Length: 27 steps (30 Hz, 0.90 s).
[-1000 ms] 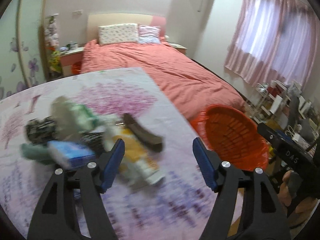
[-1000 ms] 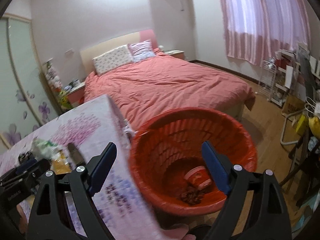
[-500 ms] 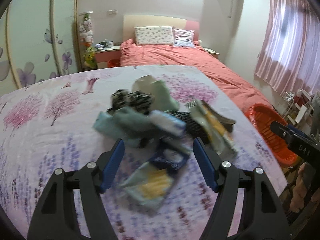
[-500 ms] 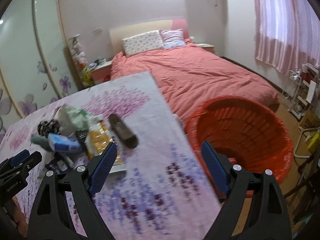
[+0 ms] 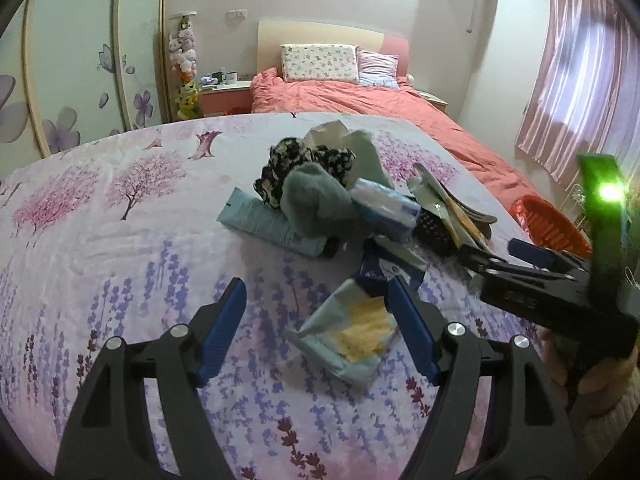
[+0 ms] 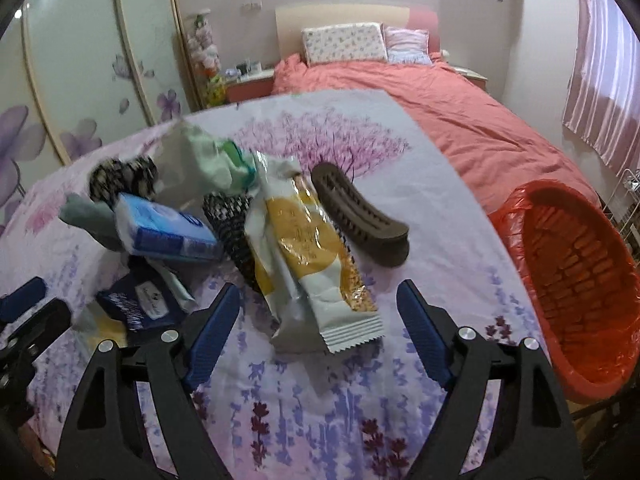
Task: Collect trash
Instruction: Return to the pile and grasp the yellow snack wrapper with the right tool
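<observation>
Yellow-white snack wrapper (image 6: 308, 256) just ahead of right gripper (image 6: 318, 312), between wide, just-narrowing jaws, untouched.

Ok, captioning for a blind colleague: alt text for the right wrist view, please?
The open right gripper, jaws just closing, hovers over a yellow-and-white snack wrapper amid litter on a floral tablecloth. A red bin stands to the right.

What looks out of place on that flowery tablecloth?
A jumble of wrappers and odds and ends sits heaped mid-table: a yellow-and-white foil snack wrapper, a blue tissue pack, a brown hair clip and a grey-green sock. The red plastic basket stands beside the table. Both grippers, left and right, hover open, empty.
</observation>
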### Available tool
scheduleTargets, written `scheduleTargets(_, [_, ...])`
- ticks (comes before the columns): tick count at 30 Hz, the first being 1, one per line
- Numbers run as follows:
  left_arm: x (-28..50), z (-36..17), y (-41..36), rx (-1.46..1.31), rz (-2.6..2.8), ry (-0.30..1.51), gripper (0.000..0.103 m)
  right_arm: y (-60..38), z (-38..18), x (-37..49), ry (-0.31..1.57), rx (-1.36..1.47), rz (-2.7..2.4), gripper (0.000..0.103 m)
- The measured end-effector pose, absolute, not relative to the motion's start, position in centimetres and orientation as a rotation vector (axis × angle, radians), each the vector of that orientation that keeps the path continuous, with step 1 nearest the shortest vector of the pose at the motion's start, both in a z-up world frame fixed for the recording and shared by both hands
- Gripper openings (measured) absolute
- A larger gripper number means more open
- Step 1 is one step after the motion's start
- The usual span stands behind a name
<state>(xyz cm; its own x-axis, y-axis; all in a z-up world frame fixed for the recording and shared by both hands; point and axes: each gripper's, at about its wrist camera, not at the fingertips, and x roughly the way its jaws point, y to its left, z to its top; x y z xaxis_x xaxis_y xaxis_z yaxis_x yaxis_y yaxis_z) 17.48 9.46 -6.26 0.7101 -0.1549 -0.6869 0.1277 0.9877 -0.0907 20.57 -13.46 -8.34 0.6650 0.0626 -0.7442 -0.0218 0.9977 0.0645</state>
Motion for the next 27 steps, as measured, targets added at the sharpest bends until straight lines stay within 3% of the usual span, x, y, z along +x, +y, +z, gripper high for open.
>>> scheduleTargets(3, [17.4,-6.6,9.2,-0.036,-0.172,0.776,0.073,-14.0,-8.9,20.5,0.876,0.075,0.043,0.056])
scheduleTargets(10, [17.7,-7.5,8.7,-0.039,-0.200,0.807,0.073,-14.6,-8.4,19.2,0.853,0.114,0.058,0.050])
scheduleTargets(12, [17.9,-7.8,8.5,-0.039,-0.204,0.817,0.073,-14.6,-8.2,19.0,0.849,0.132,0.079,0.030])
scheduleTargets(15, [18.1,-8.2,8.3,-0.038,-0.208,0.833,0.073,-14.6,-7.7,19.0,0.838,0.142,0.095,0.018])
scheduleTargets(20, [18.8,-8.8,7.8,-0.035,-0.217,0.865,0.073,-14.2,-7.7,19.0,0.829,0.117,0.098,0.018])
scheduleTargets(22, [19.0,-9.1,7.5,-0.030,-0.223,0.874,0.073,-14.2,-7.8,19.0,0.823,0.101,0.105,0.029])
scheduleTargets(23, [19.0,-9.2,7.4,-0.027,-0.226,0.878,0.073,-13.9,-7.9,19.0,0.814,0.082,0.100,0.049])
scheduleTargets(24, [19.1,-9.2,7.2,-0.025,-0.227,0.880,0.073,-13.7,-7.9,19.1,0.808,0.071,0.097,0.059])
scheduleTargets(27, [19.2,-9.4,6.9,-0.016,-0.227,0.883,0.073,-13.3,-8.6,20.1,0.837,0.033,0.078,0.060])
